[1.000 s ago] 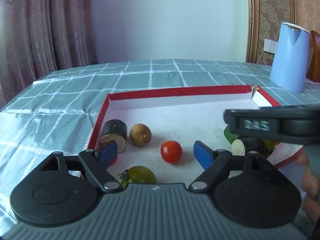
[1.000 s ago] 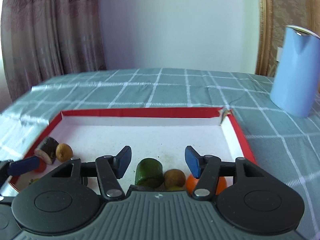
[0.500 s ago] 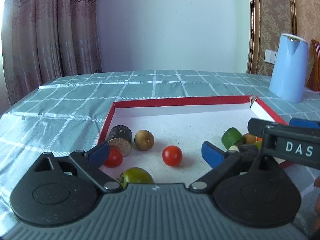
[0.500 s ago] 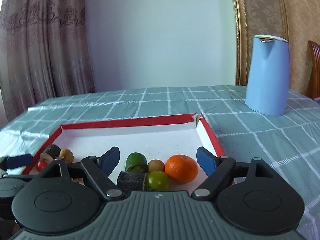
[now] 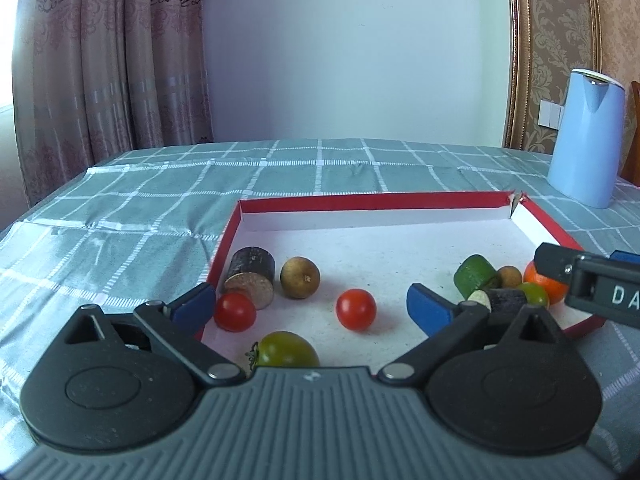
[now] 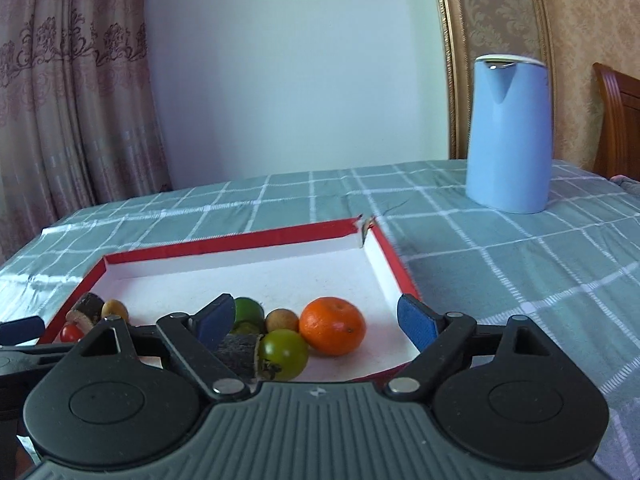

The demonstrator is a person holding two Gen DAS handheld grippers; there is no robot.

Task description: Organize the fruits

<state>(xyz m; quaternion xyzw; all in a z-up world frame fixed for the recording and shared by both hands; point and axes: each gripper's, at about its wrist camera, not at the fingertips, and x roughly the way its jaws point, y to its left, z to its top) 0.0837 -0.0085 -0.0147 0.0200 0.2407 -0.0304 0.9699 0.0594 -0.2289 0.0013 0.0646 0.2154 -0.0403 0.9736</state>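
Note:
A red-rimmed white tray (image 5: 372,201) (image 6: 224,246) holds the fruit. At its left lie a dark cylinder piece (image 5: 250,273), a brown longan (image 5: 300,277), two red tomatoes (image 5: 235,311) (image 5: 355,309) and a green tomato (image 5: 286,349). At its right lie a green piece (image 5: 476,275), a longan (image 6: 282,320), a dark piece (image 6: 238,350), a green tomato (image 6: 285,354) and an orange (image 6: 333,325). My left gripper (image 5: 310,307) is open and empty above the near left part. My right gripper (image 6: 316,320) is open and empty above the right group.
A light blue kettle (image 6: 509,134) (image 5: 584,138) stands on the checked green tablecloth (image 6: 520,264) behind and right of the tray. A wooden chair (image 6: 618,120) is at the far right. Curtains (image 5: 100,60) hang behind the table on the left.
Both grippers have pulled back and risen, so more of the tray and fruit shows. The right gripper has swung rightward, bringing the orange and the kettle into view. Both stay open.

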